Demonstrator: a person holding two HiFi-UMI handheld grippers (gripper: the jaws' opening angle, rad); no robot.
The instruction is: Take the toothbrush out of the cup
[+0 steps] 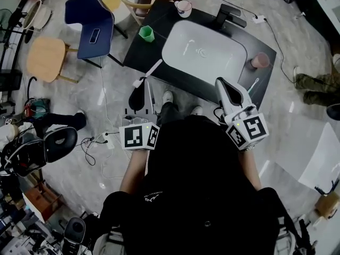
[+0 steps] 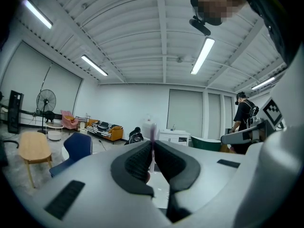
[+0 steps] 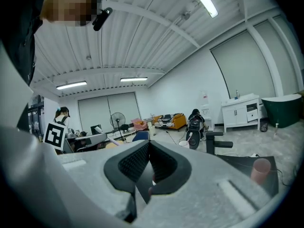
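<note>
In the head view my left gripper (image 1: 142,87) hangs over the table's near left edge, shut on a white toothbrush (image 1: 150,71) that slants up to the right. The left gripper view shows its thin pale handle (image 2: 151,144) pinched between the shut pads. A green cup (image 1: 146,33) stands empty at the table's left end. My right gripper (image 1: 223,83) sits at the near right edge, its jaws pressed together with nothing between them (image 3: 148,148). A second toothbrush (image 1: 253,85) lies just right of it.
A large white oval basin (image 1: 204,51) fills the middle of the black table (image 1: 139,49). A pink cup (image 1: 260,60) stands at the right end, a white cup (image 1: 183,7) at the far edge. A blue chair (image 1: 90,23) and wooden stool (image 1: 47,58) stand left.
</note>
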